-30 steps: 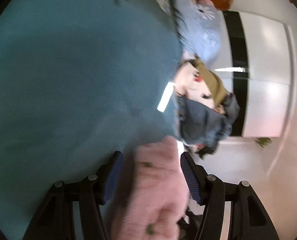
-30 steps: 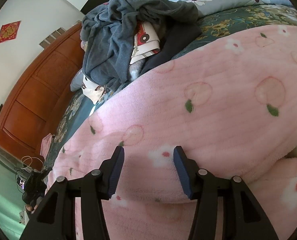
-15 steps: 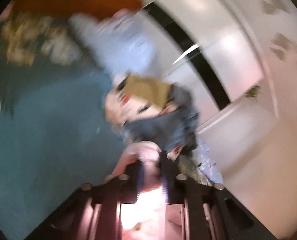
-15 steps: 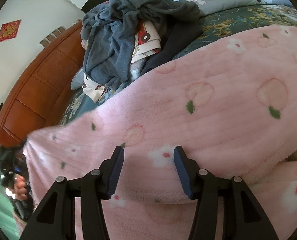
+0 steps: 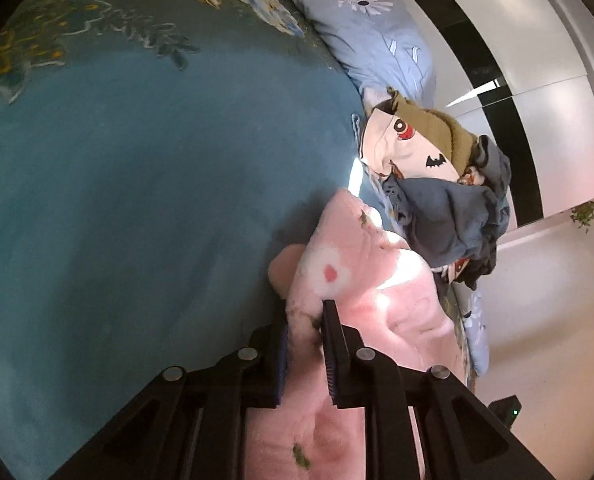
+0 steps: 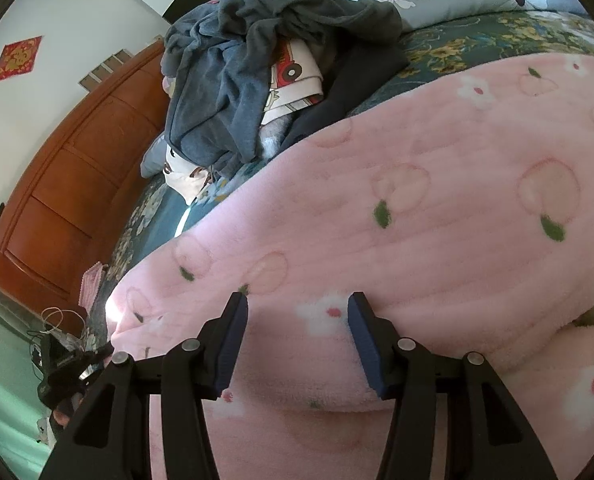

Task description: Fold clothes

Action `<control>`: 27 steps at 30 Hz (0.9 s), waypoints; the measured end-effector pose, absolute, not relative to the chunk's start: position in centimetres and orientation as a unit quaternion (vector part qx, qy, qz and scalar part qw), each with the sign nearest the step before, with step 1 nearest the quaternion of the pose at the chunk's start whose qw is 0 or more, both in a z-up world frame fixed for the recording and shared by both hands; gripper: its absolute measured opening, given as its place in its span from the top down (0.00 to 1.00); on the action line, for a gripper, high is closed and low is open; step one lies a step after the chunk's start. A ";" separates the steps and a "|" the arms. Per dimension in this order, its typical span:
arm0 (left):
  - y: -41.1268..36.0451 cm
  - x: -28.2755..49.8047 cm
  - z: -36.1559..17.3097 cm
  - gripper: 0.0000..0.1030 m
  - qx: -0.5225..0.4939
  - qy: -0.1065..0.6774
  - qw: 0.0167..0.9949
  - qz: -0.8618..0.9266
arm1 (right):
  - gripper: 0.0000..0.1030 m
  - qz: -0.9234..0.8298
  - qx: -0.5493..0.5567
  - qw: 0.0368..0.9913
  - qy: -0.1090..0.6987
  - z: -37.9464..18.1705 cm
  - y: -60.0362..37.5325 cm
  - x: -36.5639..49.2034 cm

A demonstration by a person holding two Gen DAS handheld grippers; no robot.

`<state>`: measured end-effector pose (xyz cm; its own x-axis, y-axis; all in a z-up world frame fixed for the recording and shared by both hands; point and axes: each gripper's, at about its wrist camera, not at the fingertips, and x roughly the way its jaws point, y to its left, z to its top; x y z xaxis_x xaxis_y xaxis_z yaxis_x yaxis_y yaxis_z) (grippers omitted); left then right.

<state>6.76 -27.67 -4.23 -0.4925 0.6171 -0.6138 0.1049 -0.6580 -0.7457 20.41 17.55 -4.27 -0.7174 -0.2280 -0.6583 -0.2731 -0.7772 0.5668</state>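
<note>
left wrist, tongs [image 5: 303, 320] pinching pink garment [image 5: 377, 280]

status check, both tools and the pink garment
Left tool shut on pink garment edge. Right tool open over it. Clothes pile beyond, apart.

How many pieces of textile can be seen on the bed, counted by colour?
Pink: 1, the fleece garment, clamped by the left gripper
Grey-blue: 1, the crumpled garment on top of the pile
Cream with prints: 1, the printed garment
Olive: 1, the olive garment
Light blue with daisies: 1, the quilt
Total: 5
</note>
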 end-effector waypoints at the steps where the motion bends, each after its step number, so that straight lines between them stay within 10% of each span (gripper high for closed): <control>1: -28.1 7.6 -3.9 0.76 -0.469 -0.384 0.160 0.779 | 0.48 0.866 -0.376 0.011 0.330 -4.1 17.4 20.3; 5: -31.2 12.4 -3.2 0.47 -0.441 -0.408 0.133 0.788 | 0.48 0.872 -0.377 -0.002 0.313 -3.2 16.4 19.7; 27: -30.8 16.9 -5.1 0.32 -0.473 -0.449 0.179 0.736 | 0.39 0.865 -0.463 -0.177 0.084 4.5 -0.4 0.2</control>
